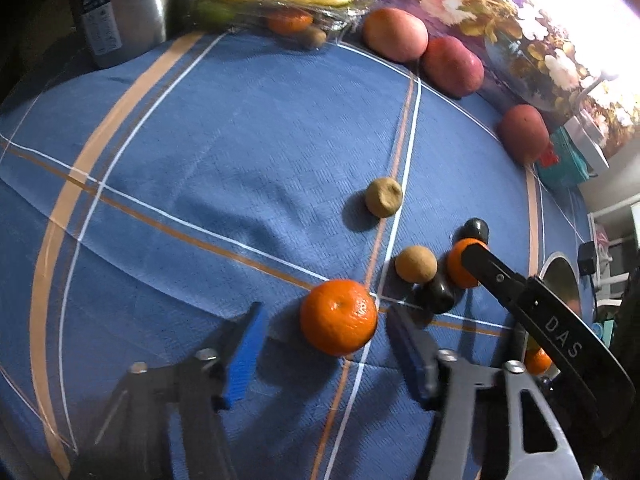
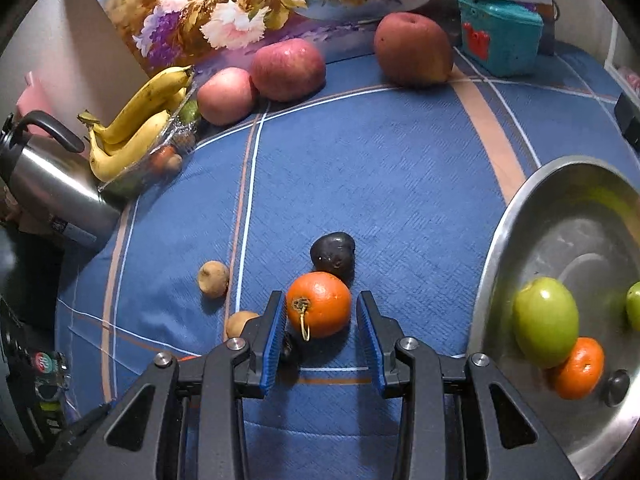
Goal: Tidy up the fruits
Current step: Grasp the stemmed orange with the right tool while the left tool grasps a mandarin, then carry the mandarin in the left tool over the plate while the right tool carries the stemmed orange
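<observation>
My left gripper [image 1: 320, 316] is open, its blue pads on either side of a tangerine [image 1: 338, 317] lying on the blue cloth, not touching it. My right gripper [image 2: 321, 310] is open around a second tangerine with a stem [image 2: 319, 305]; it also shows in the left wrist view [image 1: 460, 266]. A dark plum [image 2: 333, 254] lies just beyond that tangerine. Two brown kiwis [image 2: 213, 278] [image 2: 240, 322] lie to the left. A steel bowl [image 2: 520, 216] at the right holds a green apple [image 2: 546, 322], a tangerine [image 2: 580, 368] and a small dark fruit.
Three red apples [image 2: 288, 69] [image 2: 226, 96] [image 2: 414, 49] line the back edge by a flower picture. Bananas [image 2: 136, 128] lie on a clear tray holding more fruit at the back left, next to a steel kettle [image 2: 56, 184]. A teal box [image 2: 500, 38] stands at the back right.
</observation>
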A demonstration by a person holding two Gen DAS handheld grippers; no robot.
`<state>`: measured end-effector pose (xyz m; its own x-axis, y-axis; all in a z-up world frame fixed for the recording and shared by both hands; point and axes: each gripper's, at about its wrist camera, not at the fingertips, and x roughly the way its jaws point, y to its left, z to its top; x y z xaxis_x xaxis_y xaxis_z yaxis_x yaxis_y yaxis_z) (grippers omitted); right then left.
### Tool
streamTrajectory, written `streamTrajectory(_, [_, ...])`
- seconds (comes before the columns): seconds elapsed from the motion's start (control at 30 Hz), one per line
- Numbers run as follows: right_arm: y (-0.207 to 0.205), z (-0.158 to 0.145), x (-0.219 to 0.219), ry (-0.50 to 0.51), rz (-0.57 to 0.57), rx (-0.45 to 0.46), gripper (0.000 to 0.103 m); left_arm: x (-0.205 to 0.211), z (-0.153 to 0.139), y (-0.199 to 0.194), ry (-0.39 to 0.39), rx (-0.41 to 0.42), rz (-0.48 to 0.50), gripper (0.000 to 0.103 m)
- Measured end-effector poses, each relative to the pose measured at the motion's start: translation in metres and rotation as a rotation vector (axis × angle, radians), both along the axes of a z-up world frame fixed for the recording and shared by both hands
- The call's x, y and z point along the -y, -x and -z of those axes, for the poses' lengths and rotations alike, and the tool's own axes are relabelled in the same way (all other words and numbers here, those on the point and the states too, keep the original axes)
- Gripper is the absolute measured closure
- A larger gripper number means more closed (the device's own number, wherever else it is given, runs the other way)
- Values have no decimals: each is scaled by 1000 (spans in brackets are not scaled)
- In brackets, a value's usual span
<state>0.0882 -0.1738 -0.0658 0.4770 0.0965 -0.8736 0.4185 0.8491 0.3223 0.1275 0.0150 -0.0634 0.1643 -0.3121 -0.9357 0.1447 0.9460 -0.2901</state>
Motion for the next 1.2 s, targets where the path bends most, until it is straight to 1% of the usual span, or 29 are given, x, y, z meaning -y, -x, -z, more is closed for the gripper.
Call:
streamTrajectory(0.03, [-1,1,0,-2,0,1,65,1,1,0,5,-3,1,52])
streamTrajectory(0.07, [-1,1,-1,-1,-1,1,65,1,1,0,24,-9,2,58])
streamTrajectory(0.1, [-1,1,-1,-2,-3,1,65,1,1,0,34,-10,2,61])
streamTrajectory(0.43, [2,2,-1,-8,5,2,67,7,-1,1,21,14,-5,61])
streamTrajectory(0.7, [10,-4,0,-4,13,-9,67,-2,-9,-5,34,38,-31,62])
streamTrajectory(0.97, [23,-26,4,9,31,4,67,-9,-25,-7,57,82,-49,62])
streamTrajectory(1.1, [31,-40,7,23,48,3,67,-9,-32,-5,49,98,-48,62])
streamTrajectory(1.2, [36,-52,11,28,57,25,67,-3,-37,-4,48,112,-37,62])
